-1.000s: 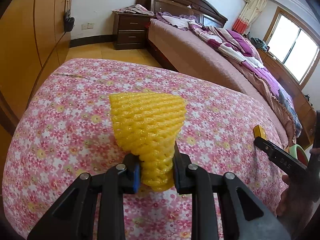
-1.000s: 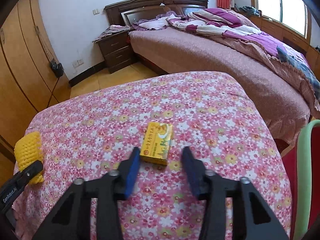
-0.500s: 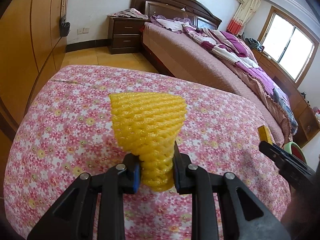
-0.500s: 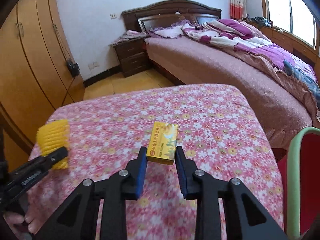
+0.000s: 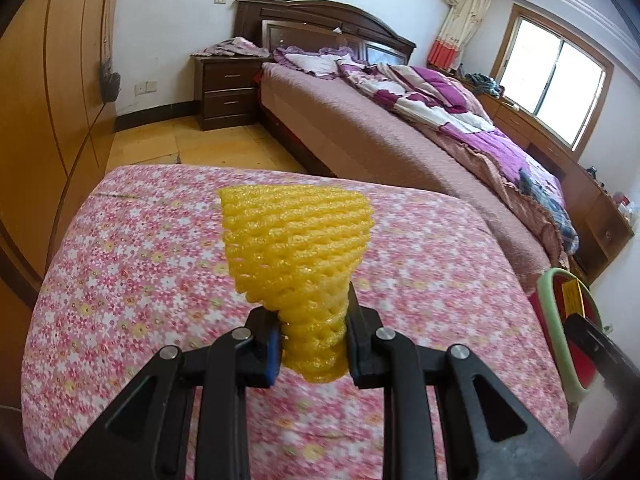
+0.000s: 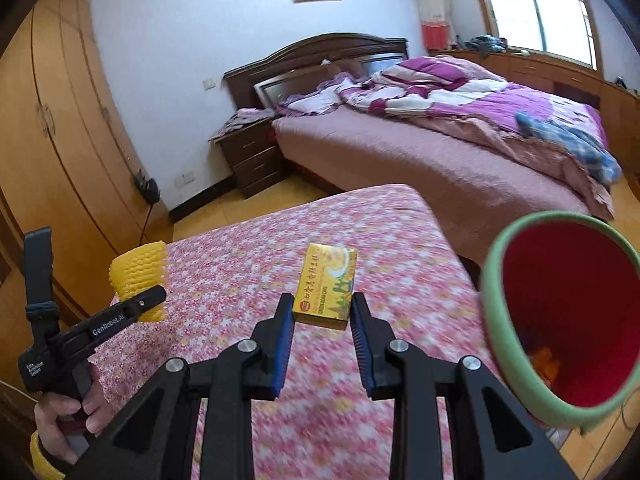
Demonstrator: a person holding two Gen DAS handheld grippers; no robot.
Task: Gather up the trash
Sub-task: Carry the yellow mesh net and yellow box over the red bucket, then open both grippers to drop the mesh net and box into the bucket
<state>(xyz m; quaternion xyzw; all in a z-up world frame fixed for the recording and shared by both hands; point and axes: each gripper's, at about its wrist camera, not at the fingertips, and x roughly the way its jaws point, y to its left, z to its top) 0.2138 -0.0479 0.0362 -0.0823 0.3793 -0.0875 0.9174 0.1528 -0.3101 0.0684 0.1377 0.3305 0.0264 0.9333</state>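
My left gripper (image 5: 312,340) is shut on a yellow foam fruit net (image 5: 296,248) and holds it above the pink floral table top (image 5: 140,260). My right gripper (image 6: 322,320) is shut on a yellow box (image 6: 326,284) and holds it lifted above the table (image 6: 240,276). A red bin with a green rim (image 6: 560,320) stands just right of the box; it also shows at the right edge of the left wrist view (image 5: 560,320). The left gripper with the net (image 6: 138,280) shows at the left of the right wrist view.
A large bed (image 6: 460,152) with purple bedding stands beyond the table. A dark nightstand (image 5: 228,92) is at the far wall. A wooden wardrobe (image 6: 60,140) lines the left side. The bin holds some orange scraps (image 6: 546,360).
Both grippers have risen with their loads. The right gripper closed on the yellow box, lifted it and moved toward the red bin, which has come into full view.
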